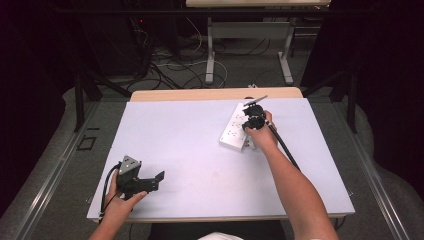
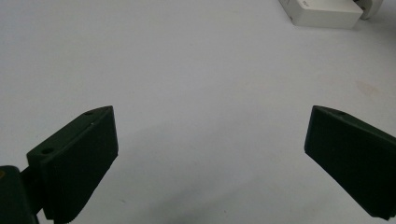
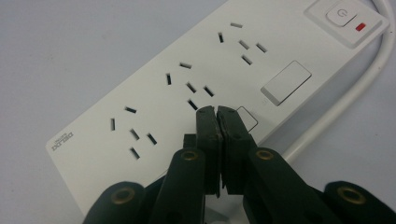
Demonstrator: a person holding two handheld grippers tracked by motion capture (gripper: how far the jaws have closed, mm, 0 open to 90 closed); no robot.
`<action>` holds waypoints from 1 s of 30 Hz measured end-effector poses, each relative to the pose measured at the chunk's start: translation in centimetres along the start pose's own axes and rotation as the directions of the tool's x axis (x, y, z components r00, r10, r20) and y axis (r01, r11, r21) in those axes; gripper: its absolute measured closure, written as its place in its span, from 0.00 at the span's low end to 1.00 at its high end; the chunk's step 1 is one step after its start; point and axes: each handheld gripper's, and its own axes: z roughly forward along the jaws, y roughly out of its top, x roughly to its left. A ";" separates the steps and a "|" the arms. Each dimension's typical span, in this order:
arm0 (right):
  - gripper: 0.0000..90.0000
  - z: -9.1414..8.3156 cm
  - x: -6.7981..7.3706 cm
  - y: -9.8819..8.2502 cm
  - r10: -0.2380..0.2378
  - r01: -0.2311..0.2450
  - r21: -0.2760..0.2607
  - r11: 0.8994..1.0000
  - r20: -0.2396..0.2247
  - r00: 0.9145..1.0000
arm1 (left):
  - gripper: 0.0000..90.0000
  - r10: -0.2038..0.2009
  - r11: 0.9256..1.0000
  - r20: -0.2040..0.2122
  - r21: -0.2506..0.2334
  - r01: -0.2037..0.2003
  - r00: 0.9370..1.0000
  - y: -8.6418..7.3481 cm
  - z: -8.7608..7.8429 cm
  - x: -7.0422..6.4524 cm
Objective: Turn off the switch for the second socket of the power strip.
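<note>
Worktop point(image 1: 190, 150) space at lower left of the high view holds the left gripper point(image 1: 150, 181), its jaws spread wide with nothing between them, resting well apart from the work. In the left gripper view, a corner of the white power strip point(image 2: 322, 14) shows far off at upper right. Moving right in the high view, the power strip point(image 1: 234, 131) lies right of centre, its long axis running from lower left to upper right. The right gripper point(image 1: 254, 120) sits over it, plainly the nearer one. In the right gripper view, the right gripper point(image 3: 217, 112) has its jaws pressed together, holding nothing, tips poised just above the strip's face beside a socket, with the switch point(image 3: 343, 16) toward upper right and the white cable point(image 3: 345, 100) curving along the right side.
</note>
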 end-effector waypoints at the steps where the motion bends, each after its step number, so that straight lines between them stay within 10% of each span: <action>1: 0.99 0.0 0.0 0.0 0.000 0.000 0.001 1.000 -0.004 1.000 | 0.03 0.002 1.000 0.000 0.000 -0.002 1.000 0.0 0.0 0.0; 30: 0.92 0.1 -0.7 -0.4 0.072 -0.073 -0.022 0.997 -0.047 0.996 | 0.03 0.000 1.000 0.002 -0.003 0.000 1.000 0.1 0.0 0.0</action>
